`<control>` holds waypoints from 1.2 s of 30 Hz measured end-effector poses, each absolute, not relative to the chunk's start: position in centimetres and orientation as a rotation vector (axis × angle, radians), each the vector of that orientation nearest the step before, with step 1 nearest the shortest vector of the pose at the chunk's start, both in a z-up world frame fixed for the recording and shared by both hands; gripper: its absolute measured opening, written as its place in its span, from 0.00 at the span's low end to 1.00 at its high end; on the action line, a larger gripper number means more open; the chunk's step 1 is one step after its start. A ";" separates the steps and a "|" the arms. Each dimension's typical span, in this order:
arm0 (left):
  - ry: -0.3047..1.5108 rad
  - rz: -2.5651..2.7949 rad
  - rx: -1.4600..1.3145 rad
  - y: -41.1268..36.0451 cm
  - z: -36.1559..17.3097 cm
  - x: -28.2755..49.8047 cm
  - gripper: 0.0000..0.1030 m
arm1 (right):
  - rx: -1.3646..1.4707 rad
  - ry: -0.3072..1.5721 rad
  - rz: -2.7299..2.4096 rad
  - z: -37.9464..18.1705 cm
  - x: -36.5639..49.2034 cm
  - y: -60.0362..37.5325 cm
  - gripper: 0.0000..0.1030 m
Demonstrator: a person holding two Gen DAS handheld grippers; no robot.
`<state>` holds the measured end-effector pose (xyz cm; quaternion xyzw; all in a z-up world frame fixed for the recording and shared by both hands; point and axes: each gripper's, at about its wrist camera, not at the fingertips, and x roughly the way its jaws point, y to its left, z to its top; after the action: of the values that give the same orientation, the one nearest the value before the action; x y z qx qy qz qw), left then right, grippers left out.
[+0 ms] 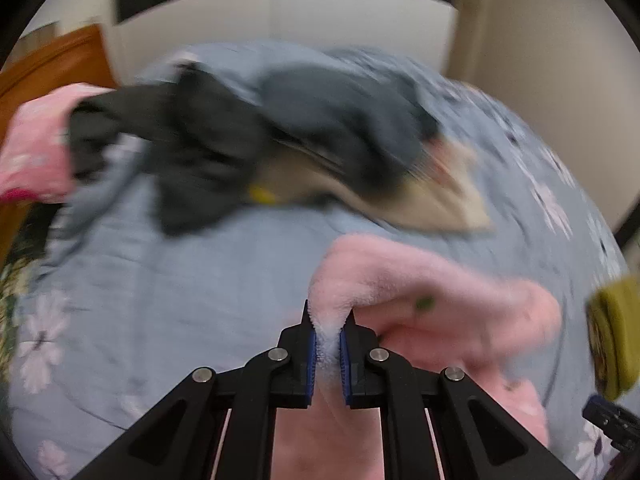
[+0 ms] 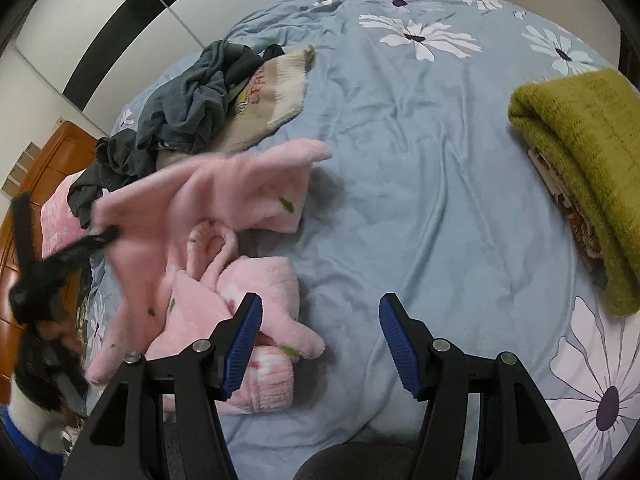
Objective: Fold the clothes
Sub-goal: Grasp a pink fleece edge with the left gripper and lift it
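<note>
From the left wrist view, the left gripper [image 1: 329, 320] has its jaws pinched nearly together on a fold of the pink fleece garment [image 1: 432, 300], with the fluffy cloth squeezed between the blue pads [image 1: 313, 360]. The rest of the garment trails off to the right of the jaws over the blue flowered bedspread [image 1: 180, 300]. Farther up the bed lies a blurred heap of dark grey clothes [image 1: 200, 140], with a cream piece [image 1: 452, 200] sticking out from under it to the right. A pink pillow [image 1: 36, 148] sits at the left edge, and a folded olive-green knit [image 1: 616, 332] shows at the far right edge. This view is smeared, so no print or label can be read here.

From the right wrist view, the right gripper [image 2: 320, 340] stands about half open with nothing between its pads, above bare bedspread [image 2: 400, 160]. The pink garment [image 2: 224, 200] lies just to its left, partly lifted and partly bunched on the bed. Only this view shows the left gripper [image 2: 102, 236] from outside, black and blurred, clamped on the garment's raised left edge. The olive knit [image 2: 588, 160] is seen sharply here, folded on top of another patterned cloth at the right. The cream piece [image 2: 276, 92] beside the dark clothes [image 2: 188, 100] carries red lettering, too small and tilted to read.
</note>
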<state>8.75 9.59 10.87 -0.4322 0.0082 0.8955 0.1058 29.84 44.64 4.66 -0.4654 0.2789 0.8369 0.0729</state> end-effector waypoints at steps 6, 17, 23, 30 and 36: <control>-0.191 2.895 -1.253 -5.8 14.4 6.7 0.10 | -1.423 0.785 2.531 5.1 29.1 42.8 0.60; -0.516 3.098 -1.430 -23.0 9.9 9.1 0.10 | -1.493 0.728 2.524 4.5 27.1 40.4 0.60; -0.759 3.100 -1.526 -28.1 6.3 11.7 0.10 | -1.525 0.657 2.682 6.0 22.3 36.8 0.60; -0.737 3.066 -1.524 -28.9 5.6 12.2 0.10 | -1.655 0.613 2.629 2.8 15.7 35.2 0.60; -0.675 3.039 -1.473 -28.4 7.1 12.3 0.10 | -1.768 0.481 2.553 0.1 12.1 34.5 0.45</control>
<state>12.30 -28.43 7.14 -0.4229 -0.1939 0.8723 -0.1505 12.10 34.53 0.10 -0.5626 0.1532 0.8124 -0.0007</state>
